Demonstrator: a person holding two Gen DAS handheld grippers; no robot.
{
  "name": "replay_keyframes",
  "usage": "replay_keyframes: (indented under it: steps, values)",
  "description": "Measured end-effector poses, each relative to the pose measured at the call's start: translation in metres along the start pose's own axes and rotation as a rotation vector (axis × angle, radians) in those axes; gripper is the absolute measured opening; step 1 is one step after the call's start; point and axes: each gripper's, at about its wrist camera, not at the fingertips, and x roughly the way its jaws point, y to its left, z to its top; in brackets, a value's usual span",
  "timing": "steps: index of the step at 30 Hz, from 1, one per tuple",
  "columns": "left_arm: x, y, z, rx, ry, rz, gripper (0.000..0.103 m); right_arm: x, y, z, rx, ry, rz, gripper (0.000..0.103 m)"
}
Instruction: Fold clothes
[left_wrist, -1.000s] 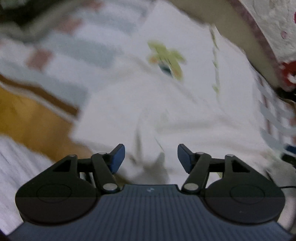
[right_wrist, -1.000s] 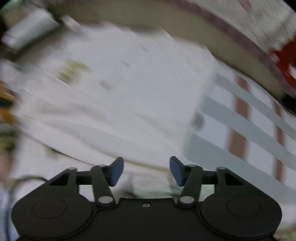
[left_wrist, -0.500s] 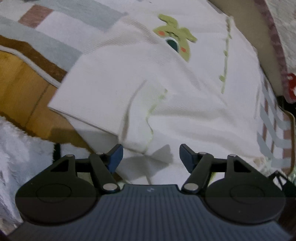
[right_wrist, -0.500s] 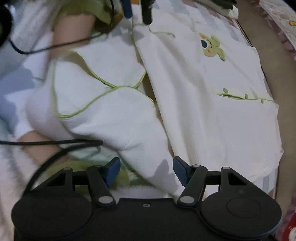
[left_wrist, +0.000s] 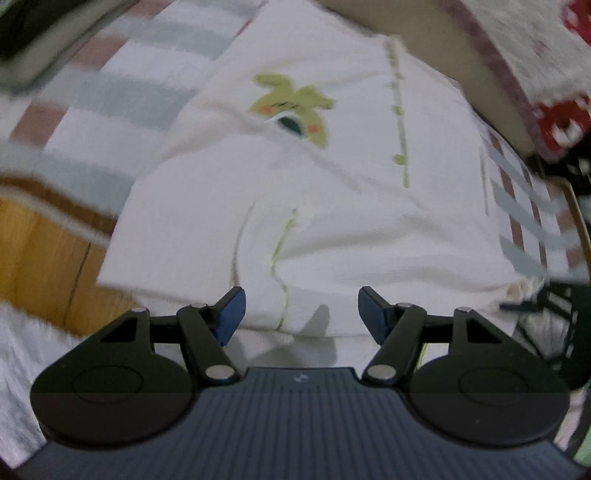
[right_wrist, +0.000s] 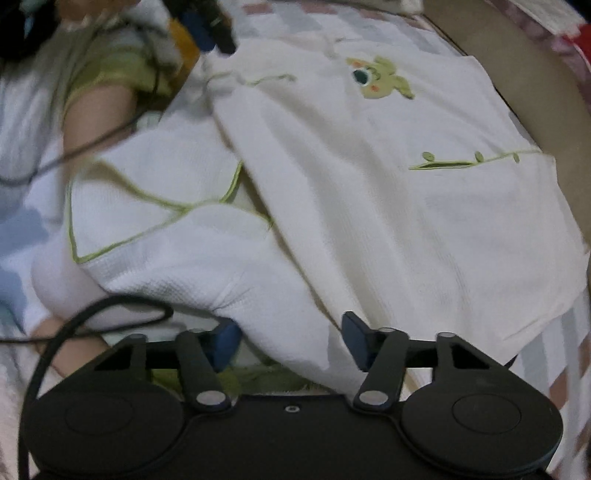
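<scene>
A white waffle-knit child's garment (right_wrist: 388, 206) with lime-green piping is lying spread across a striped grey, white and brown mat (left_wrist: 110, 92), its body reaching toward the far side and a green embroidered cartoon figure (right_wrist: 380, 79) sitting near its far end. A thin green embroidered vine with leaves (right_wrist: 476, 160) is running along its right part in the right wrist view. A folded-over part with a green-edged opening (right_wrist: 155, 206) is bunching to the left, resting over the person's bare arm (right_wrist: 99, 114).

The left gripper (left_wrist: 299, 314) is hovering just above the near edge of the garment with its blue-padded fingers spread wide, gripping nothing. The right gripper (right_wrist: 291, 339) is also standing released, its fingers wide apart, with a fold of the white cloth lying between them; whether the pads are touching the cloth cannot be told. A black cable (right_wrist: 92, 314) is looping in front of the right gripper's left side. Orange wooden flooring (left_wrist: 40, 251) is showing to the left of the mat.
</scene>
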Motion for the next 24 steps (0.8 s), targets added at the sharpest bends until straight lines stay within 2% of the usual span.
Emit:
replay_keyframes:
  steps: [3, 5, 6, 7, 8, 10, 12, 13, 14, 15, 18, 20, 24]
  values:
    - [-0.005, -0.011, 0.001, 0.116, -0.05, 0.003, 0.067, -0.001, -0.009, -0.001, 0.045, -0.026, 0.021, 0.059]
    - [-0.006, -0.018, 0.001, 0.176, -0.067, -0.004, 0.067, 0.002, -0.011, 0.001, 0.027, -0.032, 0.013, 0.063]
    - [-0.005, -0.02, 0.001, 0.193, -0.064, -0.013, 0.067, 0.004, -0.015, 0.003, 0.044, -0.035, 0.014, 0.069]
    - [-0.004, -0.021, 0.002, 0.203, -0.06, -0.022, 0.067, 0.008, -0.021, 0.005, 0.075, -0.04, 0.017, 0.069]
    - [-0.004, -0.022, 0.002, 0.206, -0.056, -0.032, 0.067, 0.011, -0.027, 0.008, 0.107, -0.044, 0.02, 0.069]
    - [-0.002, -0.022, 0.002, 0.216, -0.052, -0.053, 0.067, 0.02, -0.036, 0.011, 0.152, -0.031, 0.062, 0.061]
    - [-0.005, -0.024, 0.002, 0.267, -0.068, -0.073, 0.067, 0.029, -0.043, 0.015, 0.178, -0.014, 0.107, 0.061]
    - [-0.007, -0.026, 0.003, 0.31, -0.076, -0.08, 0.067, 0.032, -0.044, 0.017, 0.176, -0.013, 0.119, 0.052]
    - [-0.009, -0.029, 0.004, 0.364, -0.09, -0.081, 0.067, 0.035, -0.045, 0.019, 0.175, -0.018, 0.131, 0.035]
    - [-0.012, -0.032, 0.006, 0.428, -0.109, -0.078, 0.067, 0.038, -0.046, 0.02, 0.174, -0.022, 0.142, 0.005]
    - [-0.017, -0.043, 0.005, 0.656, -0.155, -0.078, 0.067, 0.042, -0.053, 0.024, 0.193, -0.053, 0.173, 0.004]
    - [-0.017, -0.048, 0.002, 0.813, -0.164, -0.092, 0.067, 0.033, -0.072, 0.019, 0.291, -0.12, 0.188, 0.004]
    - [-0.002, -0.056, -0.001, 0.915, -0.075, -0.219, 0.067, 0.023, -0.103, 0.006, 0.441, -0.219, 0.186, 0.004]
